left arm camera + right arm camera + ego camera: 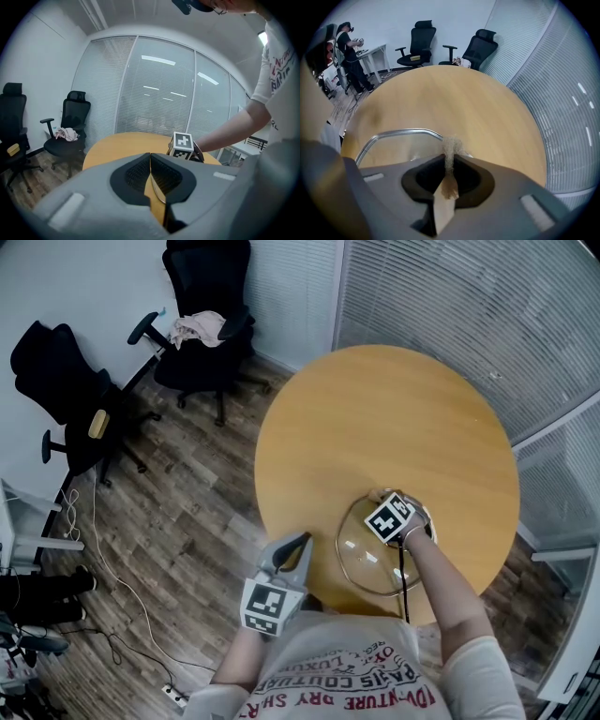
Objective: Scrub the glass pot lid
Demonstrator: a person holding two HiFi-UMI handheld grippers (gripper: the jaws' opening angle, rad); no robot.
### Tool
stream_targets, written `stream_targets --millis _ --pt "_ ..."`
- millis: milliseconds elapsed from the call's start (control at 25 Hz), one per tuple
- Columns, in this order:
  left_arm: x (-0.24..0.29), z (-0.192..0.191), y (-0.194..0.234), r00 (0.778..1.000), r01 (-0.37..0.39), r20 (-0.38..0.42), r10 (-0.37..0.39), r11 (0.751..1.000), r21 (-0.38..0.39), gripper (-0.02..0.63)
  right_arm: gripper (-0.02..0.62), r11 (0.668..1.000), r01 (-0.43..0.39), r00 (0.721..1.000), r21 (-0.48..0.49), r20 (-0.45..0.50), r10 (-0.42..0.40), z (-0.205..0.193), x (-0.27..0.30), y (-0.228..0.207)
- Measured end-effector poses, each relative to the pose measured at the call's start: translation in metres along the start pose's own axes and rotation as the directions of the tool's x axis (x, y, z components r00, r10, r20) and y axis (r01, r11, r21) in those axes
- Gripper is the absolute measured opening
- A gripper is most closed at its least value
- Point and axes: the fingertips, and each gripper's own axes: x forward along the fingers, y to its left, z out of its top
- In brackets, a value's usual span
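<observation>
A clear glass pot lid (366, 563) with a metal rim (393, 133) lies flat on the round wooden table (375, 418), near its front edge. My right gripper (398, 521) is over the lid's far side, shut on a beige fibrous scrub pad (451, 146) that sticks out past the fingertips and hangs just over the glass. My left gripper (301, 541) is held by the table's front-left edge, a little left of the lid and apart from it. Its jaws are shut with nothing between them. In the left gripper view the right gripper's marker cube (182, 145) shows on the table.
Two black office chairs (202, 306) stand on the wood floor at the back left, one with a pinkish cloth (199, 328) on it. Cables (103, 568) trail over the floor on the left. A glass wall with blinds (469, 306) curves behind the table. A person (351, 56) stands by a far desk.
</observation>
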Motion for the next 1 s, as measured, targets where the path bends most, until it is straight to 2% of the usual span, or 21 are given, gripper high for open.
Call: stream_targets --millis 480,840,1000 --pt "-0.025 -0.019 0.013 0.999 -0.026 -0.022 0.025 0.999 -0.025 0.009 0.057 0.991 -0.025 1.000 -0.130 0.004 0.025 0.021 -0.003 0.043" --pt "-0.048 -0.025 0.016 0.999 -0.034 -0.019 0.033 0.999 -0.038 0.009 0.057 0.963 -0.021 0.999 -0.269 0.018 0.027 0.026 -0.009 0.082" --pt "-0.055 -0.030 0.015 0.999 -0.036 -0.018 0.035 0.998 -0.049 0.009 0.057 0.943 -0.053 0.997 -0.329 0.029 0.066 0.023 -0.013 0.103"
